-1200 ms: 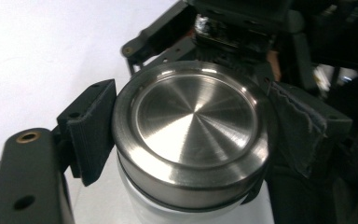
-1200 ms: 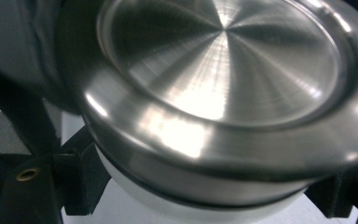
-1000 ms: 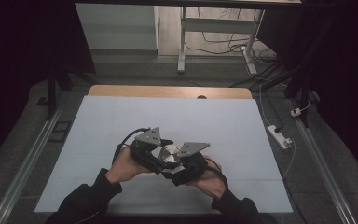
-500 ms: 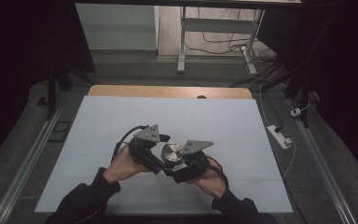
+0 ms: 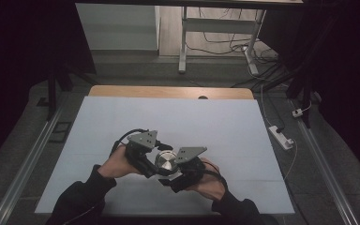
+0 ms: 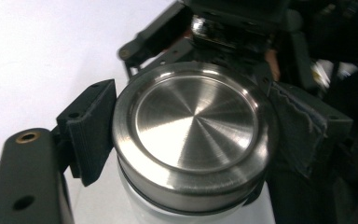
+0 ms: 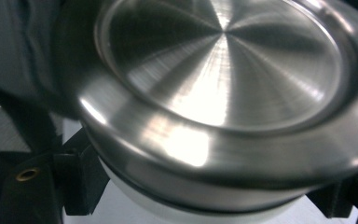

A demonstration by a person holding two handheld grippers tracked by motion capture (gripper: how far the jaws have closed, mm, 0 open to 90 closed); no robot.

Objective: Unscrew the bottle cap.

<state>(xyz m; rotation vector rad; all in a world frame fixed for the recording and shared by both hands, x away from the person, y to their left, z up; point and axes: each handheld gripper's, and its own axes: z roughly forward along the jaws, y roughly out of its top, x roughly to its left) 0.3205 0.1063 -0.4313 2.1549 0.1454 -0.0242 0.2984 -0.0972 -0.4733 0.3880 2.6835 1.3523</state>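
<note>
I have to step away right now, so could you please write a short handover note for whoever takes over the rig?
Left gripper: jaws closed against the steel lid of the white container.
Right gripper: jaws around the white body just under the lid; contact is hard to confirm.
The container stands upright near the front of the table, between both grippers.
Done: both grippers are in place on it.
Left: the lid is still seated; probably it is to be twisted off.
</note>
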